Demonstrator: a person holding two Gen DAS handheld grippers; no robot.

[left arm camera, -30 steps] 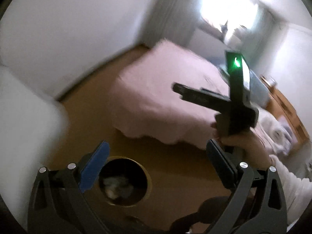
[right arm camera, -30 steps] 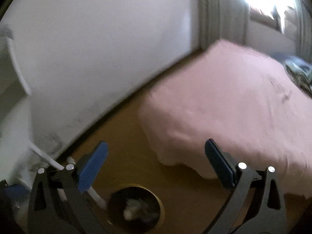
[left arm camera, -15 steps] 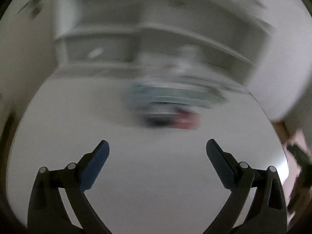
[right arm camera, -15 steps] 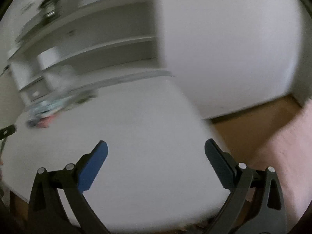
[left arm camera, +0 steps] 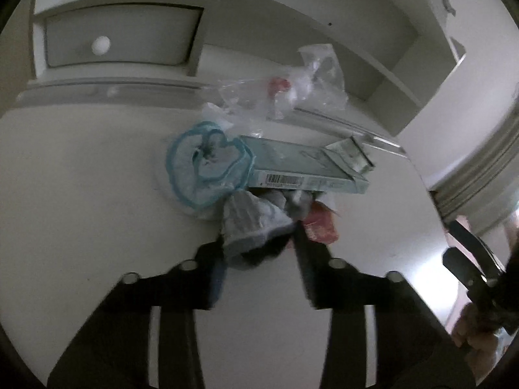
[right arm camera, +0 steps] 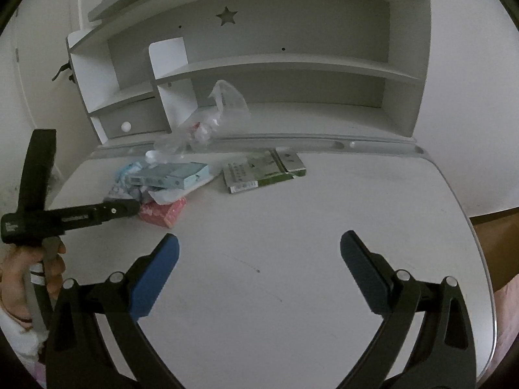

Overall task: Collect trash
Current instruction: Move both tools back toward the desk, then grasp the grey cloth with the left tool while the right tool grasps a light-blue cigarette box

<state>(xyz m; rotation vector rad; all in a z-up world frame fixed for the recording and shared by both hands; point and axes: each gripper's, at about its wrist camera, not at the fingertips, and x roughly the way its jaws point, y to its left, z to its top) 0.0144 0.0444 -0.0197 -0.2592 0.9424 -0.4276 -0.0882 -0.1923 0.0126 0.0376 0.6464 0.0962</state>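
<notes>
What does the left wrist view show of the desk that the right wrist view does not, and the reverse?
Left wrist only: the left gripper, whose jaws have just been closing, pinching a crumpled grey-blue wrapper; a blue-rimmed crumpled piece. Right wrist only: the open right gripper over bare desk, a flat green and white box, and a star cut-out in the shelf back. Both: the pale blue box, red packet, clear plastic bag and drawer knob.

Barcode on teal box [left arm camera: 305,170] side, digits too blurry; white print on left gripper [right arm camera: 74,218] unreadable.
</notes>
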